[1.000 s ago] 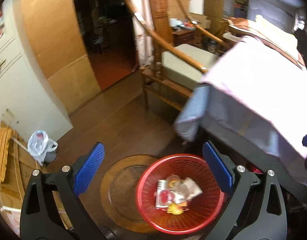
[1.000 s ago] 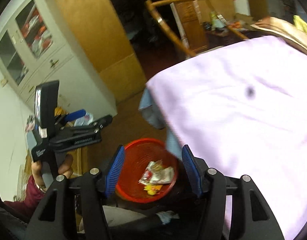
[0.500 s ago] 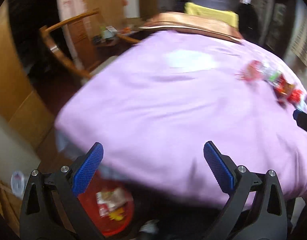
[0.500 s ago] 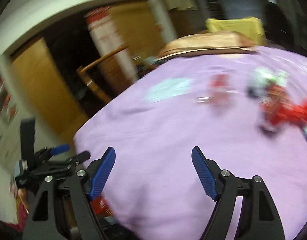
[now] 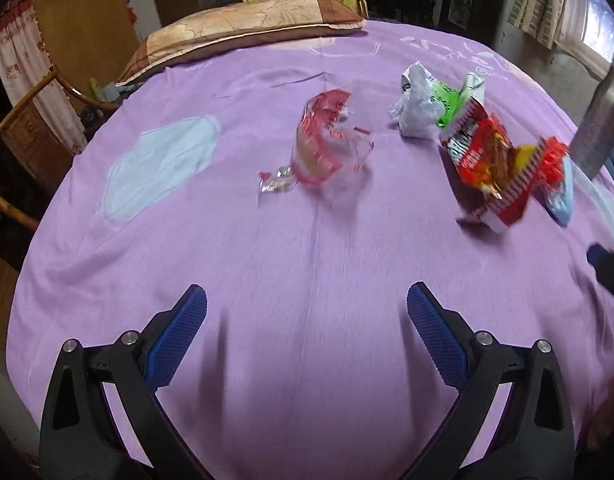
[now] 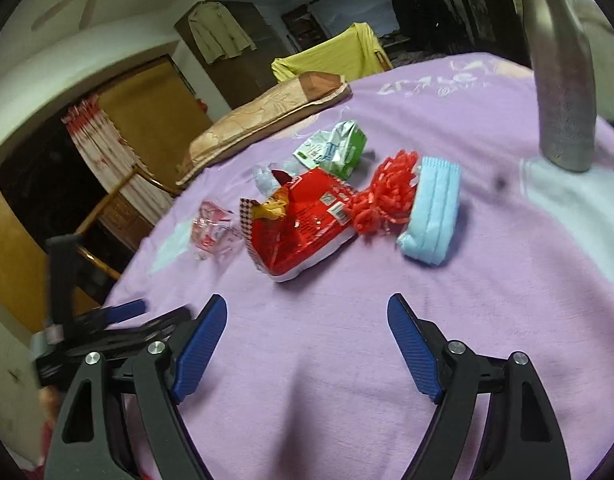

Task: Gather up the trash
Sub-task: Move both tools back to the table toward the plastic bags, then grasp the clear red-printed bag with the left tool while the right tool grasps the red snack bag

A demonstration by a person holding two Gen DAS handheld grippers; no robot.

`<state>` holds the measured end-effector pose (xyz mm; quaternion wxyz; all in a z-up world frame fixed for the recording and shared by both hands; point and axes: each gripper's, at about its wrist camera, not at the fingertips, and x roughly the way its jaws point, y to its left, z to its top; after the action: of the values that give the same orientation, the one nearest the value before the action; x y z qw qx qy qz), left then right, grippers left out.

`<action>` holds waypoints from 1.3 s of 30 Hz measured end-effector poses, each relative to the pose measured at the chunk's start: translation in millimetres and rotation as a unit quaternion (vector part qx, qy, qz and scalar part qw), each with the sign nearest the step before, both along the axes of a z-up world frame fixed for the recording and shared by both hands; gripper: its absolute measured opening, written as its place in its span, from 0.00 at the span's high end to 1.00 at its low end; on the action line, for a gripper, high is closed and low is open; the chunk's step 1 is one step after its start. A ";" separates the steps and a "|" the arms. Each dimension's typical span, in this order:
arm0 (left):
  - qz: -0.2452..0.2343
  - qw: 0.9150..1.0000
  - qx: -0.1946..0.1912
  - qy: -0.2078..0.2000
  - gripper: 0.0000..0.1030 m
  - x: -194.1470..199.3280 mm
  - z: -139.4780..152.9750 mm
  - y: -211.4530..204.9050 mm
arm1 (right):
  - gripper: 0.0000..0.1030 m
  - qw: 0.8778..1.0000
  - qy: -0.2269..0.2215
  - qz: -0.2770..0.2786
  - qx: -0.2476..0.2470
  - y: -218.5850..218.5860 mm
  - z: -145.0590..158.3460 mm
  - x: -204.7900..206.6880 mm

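Right gripper, jaws just opened and empty: straddle the red snack bag, then close. Left gripper hangs open.

Both wrist views look down and forward over the purple bedspread. Left view faces the pillow at top; both share the red snack bag, mid-frame, fairly near.
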<state>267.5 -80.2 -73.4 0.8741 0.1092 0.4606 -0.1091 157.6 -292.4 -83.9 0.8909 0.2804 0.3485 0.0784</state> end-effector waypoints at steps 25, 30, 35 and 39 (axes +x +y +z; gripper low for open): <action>0.049 0.998 0.023 -0.043 0.06 100.1 -8.7 -24.3 | 0.14 0.999 0.032 0.011 0.001 0.3 -5.5 8.8; 0.042 0.996 0.031 -0.068 0.06 92.2 -1.9 -28.1 | 0.14 0.998 0.042 -0.003 -0.038 10.5 1.5 26.1; 0.050 0.997 0.004 -0.061 0.06 95.2 3.1 -18.5 | 0.08 0.997 0.050 0.009 -0.061 26.9 12.9 60.5; 0.056 0.997 -0.016 -0.052 0.06 97.8 3.7 -9.5 | 0.08 0.994 0.069 0.004 -0.083 35.7 8.4 86.1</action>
<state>365.3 -89.7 -69.7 0.9031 0.0747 0.4184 -0.0620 243.7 -256.7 -75.5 0.8847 0.2088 0.4154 0.0335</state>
